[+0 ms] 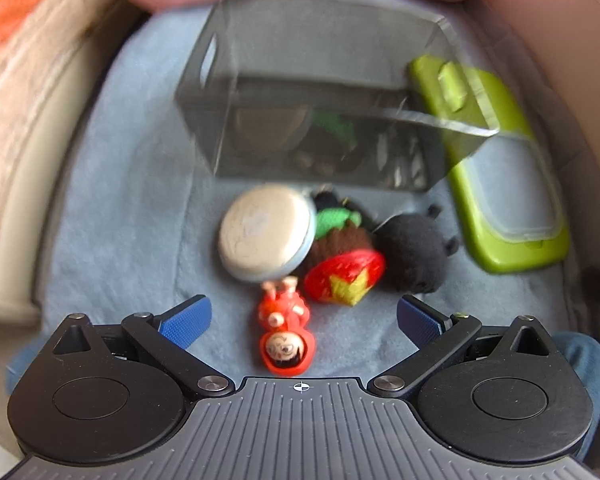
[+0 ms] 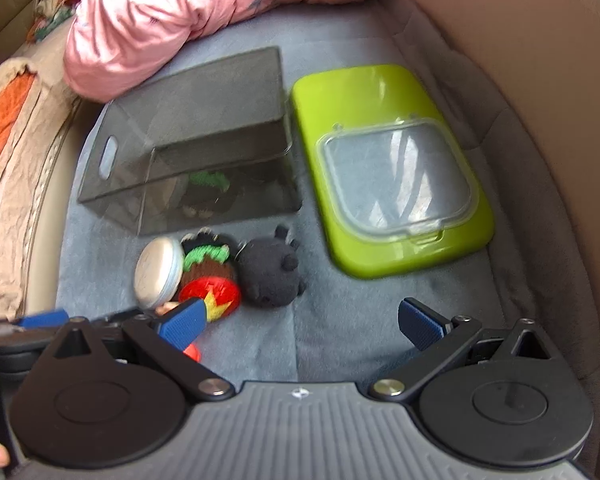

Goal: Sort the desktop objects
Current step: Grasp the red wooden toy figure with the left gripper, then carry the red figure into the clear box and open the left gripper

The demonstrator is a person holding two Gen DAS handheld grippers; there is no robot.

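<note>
Your left gripper hangs with its fingers spread wide and holding nothing, the small red figurine lying on its back on the blue-grey cloth between the blue pads. Just beyond it sits a tight cluster: at the left a round cream-coloured compact tilted on edge, then a knitted brown-and-green toy with a red, yellow-starred end, then a black plush with little ears (all touching or nearly so). Behind them stands the smoky transparent box; it mirrors the toys, and nothing clearly lies inside. To its right lies the green container with a clear lid, its contents unreadable. Your right gripper is likewise spread and empty over bare cloth.
</note>
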